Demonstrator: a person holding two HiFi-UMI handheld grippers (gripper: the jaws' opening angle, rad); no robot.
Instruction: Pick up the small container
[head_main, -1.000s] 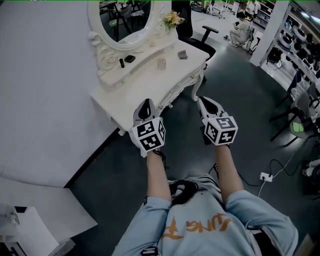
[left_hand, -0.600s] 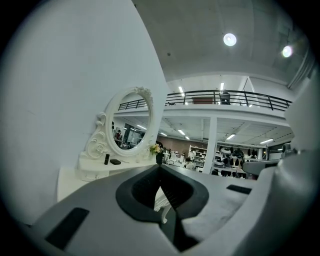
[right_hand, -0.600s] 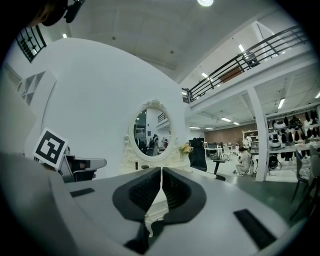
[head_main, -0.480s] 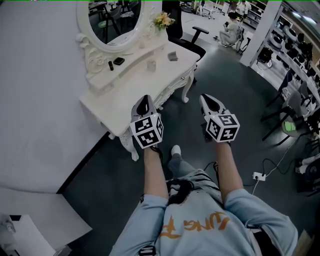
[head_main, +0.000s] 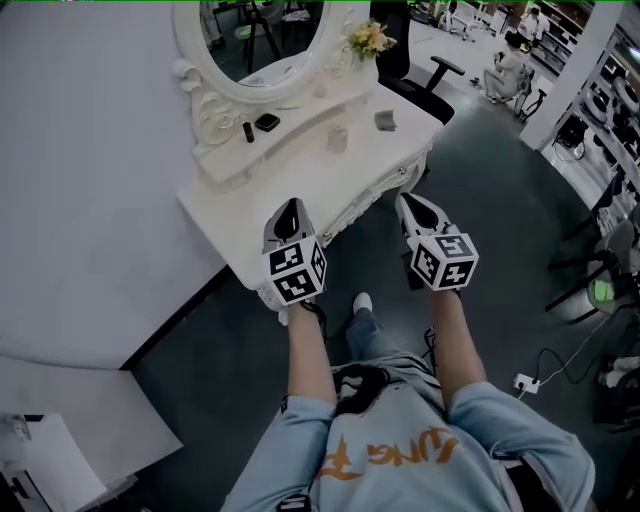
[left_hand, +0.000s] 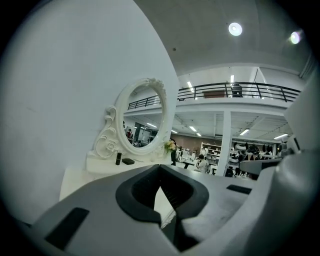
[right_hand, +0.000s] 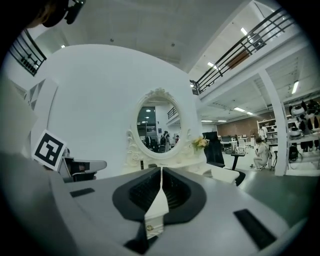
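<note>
The person's forearms (head_main: 308, 352) stretch out parallel, left gripper (head_main: 292, 208) and right gripper (head_main: 409, 202) both pressed together and empty, at the white dressing table's (head_main: 262, 208) front edge.

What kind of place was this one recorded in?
Probably a large open lab hall with a staged corner: vanity table, mirror, office chair, racks, mezzanine railing.

Mirror (head_main: 262, 35) on table (head_main: 265, 210) against wall (head_main: 80, 150); small container (head_main: 337, 138) mid-table; flowers (head_main: 369, 40) at far end; chair (head_main: 425, 88) beyond.
</note>
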